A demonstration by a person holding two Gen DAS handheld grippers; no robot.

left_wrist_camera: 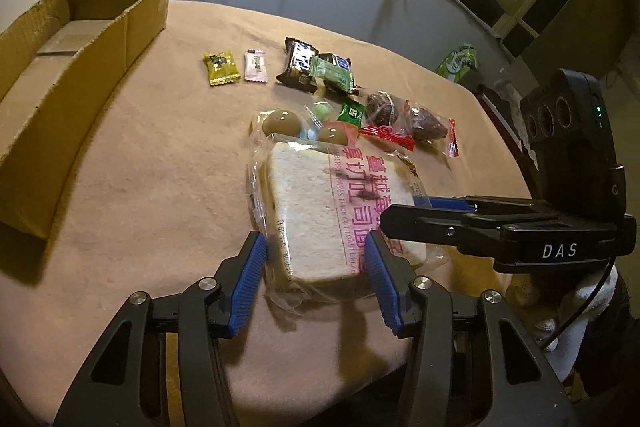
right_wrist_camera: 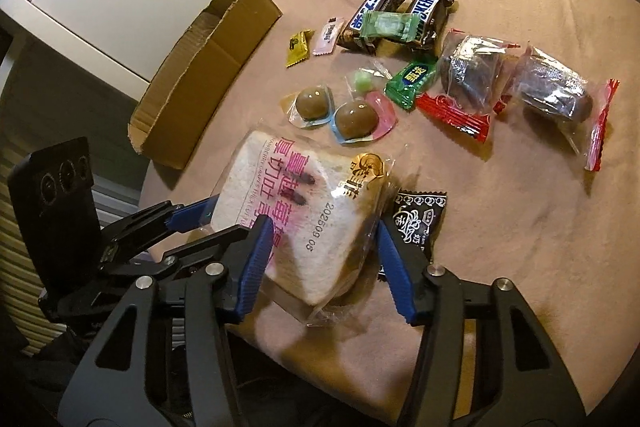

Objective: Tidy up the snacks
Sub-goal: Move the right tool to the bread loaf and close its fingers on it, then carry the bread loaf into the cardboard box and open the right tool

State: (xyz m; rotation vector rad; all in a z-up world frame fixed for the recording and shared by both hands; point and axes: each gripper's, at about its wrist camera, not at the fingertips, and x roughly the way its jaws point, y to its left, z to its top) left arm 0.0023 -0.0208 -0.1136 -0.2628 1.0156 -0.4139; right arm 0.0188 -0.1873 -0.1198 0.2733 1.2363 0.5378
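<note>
Both the left gripper (left_wrist_camera: 316, 277) and right gripper (right_wrist_camera: 326, 261) stand wide open, ribbed blue pads straddling the plastic-wrapped toast slice (left_wrist_camera: 316, 215) near the table's near edge; whether they touch it is unclear. The cardboard box (left_wrist_camera: 60, 99) sits along the left edge.

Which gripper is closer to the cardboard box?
Left. The left gripper straddles the toast's box-side end; the right gripper is across the toast, farther from the cardboard box.

You can read "DAS" on the right gripper (left_wrist_camera: 404, 213), "202509 03" on the bread bag (right_wrist_camera: 320, 227), "SNICKERS" on the bar (right_wrist_camera: 426, 15) beyond that bag
</note>
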